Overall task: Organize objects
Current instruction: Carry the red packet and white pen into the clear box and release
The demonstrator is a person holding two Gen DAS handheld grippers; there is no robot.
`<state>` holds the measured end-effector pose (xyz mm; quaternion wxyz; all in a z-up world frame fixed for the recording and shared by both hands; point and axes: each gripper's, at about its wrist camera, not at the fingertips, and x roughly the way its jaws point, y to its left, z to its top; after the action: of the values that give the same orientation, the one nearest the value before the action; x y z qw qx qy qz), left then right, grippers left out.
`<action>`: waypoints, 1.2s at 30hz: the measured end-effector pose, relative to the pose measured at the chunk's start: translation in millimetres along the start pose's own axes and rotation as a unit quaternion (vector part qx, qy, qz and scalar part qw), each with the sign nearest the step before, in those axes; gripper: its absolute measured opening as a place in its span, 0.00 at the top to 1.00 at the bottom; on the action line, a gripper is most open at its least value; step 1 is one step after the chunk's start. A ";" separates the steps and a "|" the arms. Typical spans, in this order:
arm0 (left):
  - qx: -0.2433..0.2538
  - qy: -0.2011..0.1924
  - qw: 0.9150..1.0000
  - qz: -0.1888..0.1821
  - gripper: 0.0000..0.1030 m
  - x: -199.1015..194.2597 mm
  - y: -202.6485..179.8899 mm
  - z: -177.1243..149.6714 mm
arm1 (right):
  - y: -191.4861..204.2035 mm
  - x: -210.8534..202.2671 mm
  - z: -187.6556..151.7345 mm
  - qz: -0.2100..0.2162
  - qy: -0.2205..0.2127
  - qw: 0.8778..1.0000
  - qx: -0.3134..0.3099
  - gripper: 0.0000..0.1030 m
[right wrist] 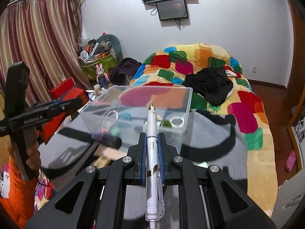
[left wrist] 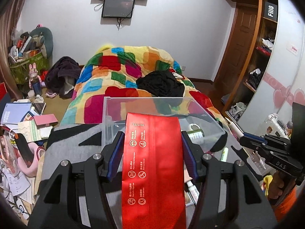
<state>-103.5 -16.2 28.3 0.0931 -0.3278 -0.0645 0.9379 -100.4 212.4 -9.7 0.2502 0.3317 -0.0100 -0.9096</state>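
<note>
- We see the left gripper (left wrist: 152, 143) clamping a flat red foil pouch printed with small gold icons (left wrist: 152, 152); its blue-padded fingers (left wrist: 116, 152) press on the pouch's two long edges, and the pouch's far end reaches over the near rim of the box.
- The right gripper (right wrist: 152, 145) has its fingers (right wrist: 144, 152) closed tight on a slim white pen with a gold tip and a clear plastic clip (right wrist: 152, 139); the pen lies along the fingers, its tip pointing at the box.
- A clear, open-topped rectangular plastic box (right wrist: 187, 103) stands on a grey blanket with black stripes (right wrist: 207, 133) spread over the bed.
- Inside the box we make out a roll of clear tape (right wrist: 177, 121), a small green round thing beside it and a pale blue ring further left; seen through the wall, they are too blurred to name with confidence.
- Beyond the box, the bed carries a quilt of bright coloured blocks (left wrist: 118, 66), with a crumpled black garment (left wrist: 162, 84) on top.
- In the right wrist view the left gripper appears at the left edge, held by a hand (right wrist: 33, 148) in an orange sleeve, the red pouch in its grasp.
- A dark cylindrical item (right wrist: 111, 140) lies on the blanket near the box's left corner.
- Two dark screens (left wrist: 118, 7) hang on the far white wall.
</note>
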 end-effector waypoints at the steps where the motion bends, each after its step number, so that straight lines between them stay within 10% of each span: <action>1: -0.004 0.004 1.000 -0.003 0.44 4.1 3.5 3.0 | -1.2 4.8 5.7 0.000 0.000 1.000 0.003 0.90; 19: -0.002 0.125 0.992 -0.003 0.44 89.9 18.7 21.6 | -2.3 115.5 50.9 0.040 0.124 0.991 0.012 0.90; 36: 0.033 0.051 0.998 0.006 0.36 28.5 -7.8 21.2 | 15.3 80.3 51.5 0.023 0.093 0.995 -0.031 0.83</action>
<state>-137.6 -3.6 29.0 0.1010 -0.3727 -0.0266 0.9221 -177.5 154.2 -14.8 0.2809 0.4063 0.0339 -0.8689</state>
